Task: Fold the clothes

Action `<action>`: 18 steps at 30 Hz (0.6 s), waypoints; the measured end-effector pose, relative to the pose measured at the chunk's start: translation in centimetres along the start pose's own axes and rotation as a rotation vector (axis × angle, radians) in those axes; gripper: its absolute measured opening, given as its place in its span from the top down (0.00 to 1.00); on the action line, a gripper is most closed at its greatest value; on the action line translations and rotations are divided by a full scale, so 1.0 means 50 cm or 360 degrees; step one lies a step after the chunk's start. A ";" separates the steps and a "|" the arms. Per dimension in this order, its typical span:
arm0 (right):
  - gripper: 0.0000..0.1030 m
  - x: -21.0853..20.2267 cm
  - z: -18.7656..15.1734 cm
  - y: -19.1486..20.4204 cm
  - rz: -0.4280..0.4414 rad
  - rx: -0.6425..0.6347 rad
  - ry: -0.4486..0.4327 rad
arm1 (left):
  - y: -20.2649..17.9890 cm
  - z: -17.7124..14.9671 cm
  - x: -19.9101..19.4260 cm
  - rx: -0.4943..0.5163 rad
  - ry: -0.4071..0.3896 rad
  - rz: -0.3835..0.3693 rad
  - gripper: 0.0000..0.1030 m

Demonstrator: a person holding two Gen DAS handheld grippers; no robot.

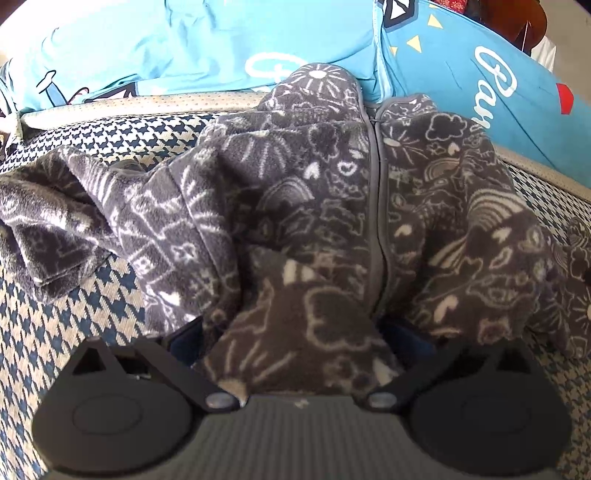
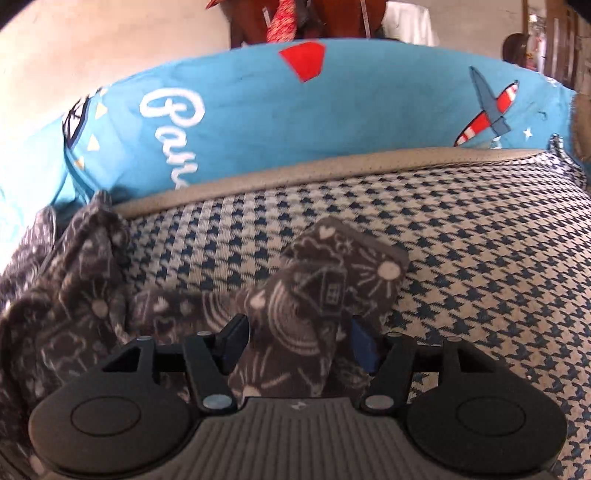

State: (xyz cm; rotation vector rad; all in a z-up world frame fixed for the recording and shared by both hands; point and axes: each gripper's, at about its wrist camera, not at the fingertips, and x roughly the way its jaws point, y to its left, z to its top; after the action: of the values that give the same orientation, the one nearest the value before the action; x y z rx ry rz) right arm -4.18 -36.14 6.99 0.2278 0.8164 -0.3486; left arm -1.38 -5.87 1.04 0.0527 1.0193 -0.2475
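Observation:
A dark grey fleece garment (image 1: 325, 192) with white doodle print lies crumpled on a blue-and-cream houndstooth cushion (image 1: 55, 332), its zip (image 1: 376, 221) running away from me. My left gripper (image 1: 295, 339) stands open and wide, with a hump of the fleece filling the gap and covering the fingertips. In the right wrist view a sleeve (image 2: 332, 280) of the same garment stretches out over the cushion (image 2: 480, 258). My right gripper (image 2: 299, 343) is open around the sleeve's near part, its pads beside the cloth rather than pressing it. The garment's body (image 2: 74, 295) bunches at the left.
Bright blue printed pillows (image 1: 184, 44) (image 2: 295, 122) lean along the far edge behind a beige piped seam (image 2: 295, 173). Bare houndstooth cushion spreads to the right of the sleeve. Brown furniture (image 2: 332, 18) stands behind the pillows.

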 end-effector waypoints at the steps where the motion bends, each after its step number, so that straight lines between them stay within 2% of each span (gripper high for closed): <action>1: 0.41 0.008 -0.003 0.004 -0.0004 -0.0011 0.0016 | -0.001 -0.001 0.000 0.0000 -0.0001 0.0001 0.00; 4: 0.42 0.027 -0.011 0.017 -0.0039 -0.0041 0.0041 | -0.005 -0.003 -0.001 -0.0001 -0.0001 0.0000 0.00; 5: 0.49 0.030 -0.011 0.022 -0.0054 -0.0046 0.0037 | -0.005 -0.004 -0.001 -0.0001 -0.0002 -0.0002 0.00; 6: 0.63 0.030 -0.011 0.024 -0.0060 -0.0040 0.0020 | -0.006 -0.004 -0.002 0.0000 -0.0003 -0.0006 0.00; 8: 0.85 0.028 -0.007 0.022 -0.0065 -0.0008 -0.0022 | -0.009 -0.006 -0.003 0.0008 -0.0010 -0.0013 0.00; 10: 0.89 0.023 -0.001 0.018 -0.0067 0.0049 -0.0066 | -0.011 -0.006 -0.007 0.0013 -0.0021 -0.0035 0.00; 12: 0.90 0.004 0.009 0.008 -0.0125 0.0108 -0.0183 | -0.013 -0.005 -0.014 0.0017 -0.0035 -0.0078 0.00; 18: 0.93 -0.048 0.039 -0.038 -0.0366 0.0296 -0.0489 | -0.022 -0.005 -0.038 0.0085 -0.0082 -0.0322 0.00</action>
State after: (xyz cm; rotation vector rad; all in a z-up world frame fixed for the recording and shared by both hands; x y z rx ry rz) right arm -5.12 -38.02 9.95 0.2472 0.5066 -0.6602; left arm -2.77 -6.58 2.60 -0.0082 0.9673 -0.4583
